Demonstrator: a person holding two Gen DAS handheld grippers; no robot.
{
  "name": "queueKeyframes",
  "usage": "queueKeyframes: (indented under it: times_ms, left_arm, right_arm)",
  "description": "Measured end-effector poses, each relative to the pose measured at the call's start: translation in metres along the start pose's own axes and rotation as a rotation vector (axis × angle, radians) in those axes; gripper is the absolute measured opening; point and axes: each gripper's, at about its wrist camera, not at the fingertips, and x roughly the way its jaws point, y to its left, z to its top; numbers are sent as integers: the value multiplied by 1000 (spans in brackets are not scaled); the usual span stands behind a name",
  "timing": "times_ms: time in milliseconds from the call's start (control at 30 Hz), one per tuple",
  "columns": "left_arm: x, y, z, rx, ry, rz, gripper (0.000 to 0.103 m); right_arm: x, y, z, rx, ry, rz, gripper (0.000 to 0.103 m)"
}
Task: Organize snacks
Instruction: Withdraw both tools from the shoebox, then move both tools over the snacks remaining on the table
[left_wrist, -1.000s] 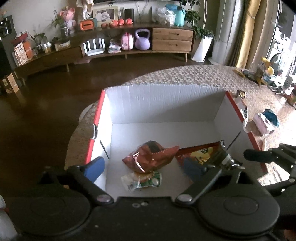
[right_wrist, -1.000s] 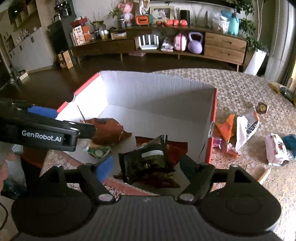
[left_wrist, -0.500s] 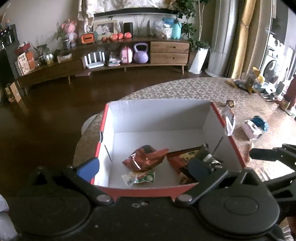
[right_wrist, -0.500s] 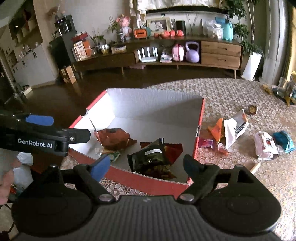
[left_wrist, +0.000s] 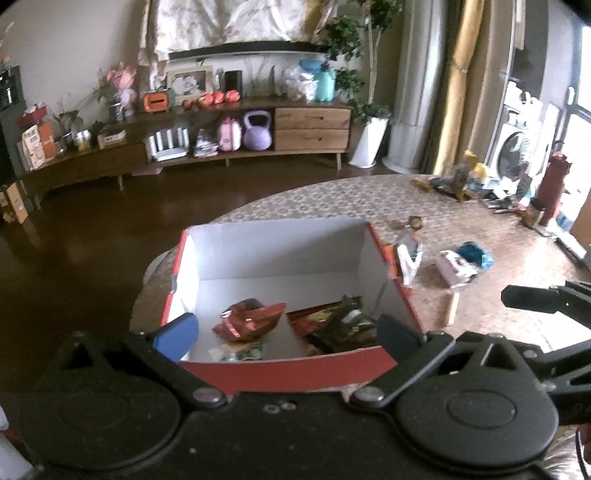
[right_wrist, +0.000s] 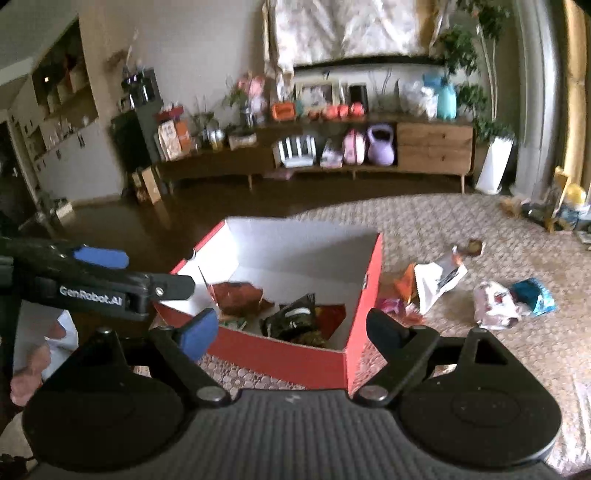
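1. Plainly, the left gripper (left_wrist: 284, 332) hung spread wide with nothing between its jaws, above the near wall of the red box (left_wrist: 295, 373); its jaws had just been opening, which reads as a let-go over the box.
2. The box stood open-topped on the patterned bench (left_wrist: 332, 199), near its edge, probably so both hands could drop snacks in from above. Its white inside held a crumpled reddish-brown bag (left_wrist: 251, 319) towards the left, a small green-and-white packet (left_wrist: 240, 352) against the near wall, and a dark bag (left_wrist: 343, 323) lying on a red-orange packet (left_wrist: 310, 317) at the right.
3. The right gripper (right_wrist: 291, 326) was likewise parted and empty, its jaws having just widened, poised over the box's near corner.
4. Outside the box, to its right, more snacks lay loose on the bench: a white wrapper (right_wrist: 436, 280), a pink-and-white packet (right_wrist: 495, 304) touching a blue packet (right_wrist: 535, 295). Judging by these, the sorting was only partly done.
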Motion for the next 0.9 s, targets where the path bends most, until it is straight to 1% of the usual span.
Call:
queueKeyframes:
  times_ms: [33, 100, 133, 233, 300, 367, 633, 700, 900]
  left_arm:
    - [-3, -4, -1, 1, -7, -5, 103]
    - [-8, -13, 0, 1, -20, -24, 103]
    - [-10, -18, 0, 3, -25, -33, 103]
    - [-14, -33, 0, 14, -37, -52, 103]
    - [-15, -44, -2, 22, -42, -65, 103]
    - [-15, -53, -2, 31, -46, -79, 103]
    - [1, -98, -2, 60, -50, -134, 103]
    - [7, -111, 0, 67, -43, -148, 103]
    - [28, -146, 5, 90, -24, -179, 103]
  right_arm:
    - [-6, -1, -1, 0, -5, 7, 89]
    - [-17, -6, -3, 9, -10, 9, 94]
    - [-22, -9, -4, 17, -17, 2, 95]
    - [-36, -23, -6, 47, -43, -2, 95]
    - [-44, -32, -9, 66, -60, -31, 95]
    - [-50, -43, -12, 80, -68, -29, 95]
    - [-63, -91, -24, 112, -57, -107, 95]
    - [-66, -105, -26, 119, -56, -115, 95]
    - [-70, -148, -27, 148, -59, -190, 95]
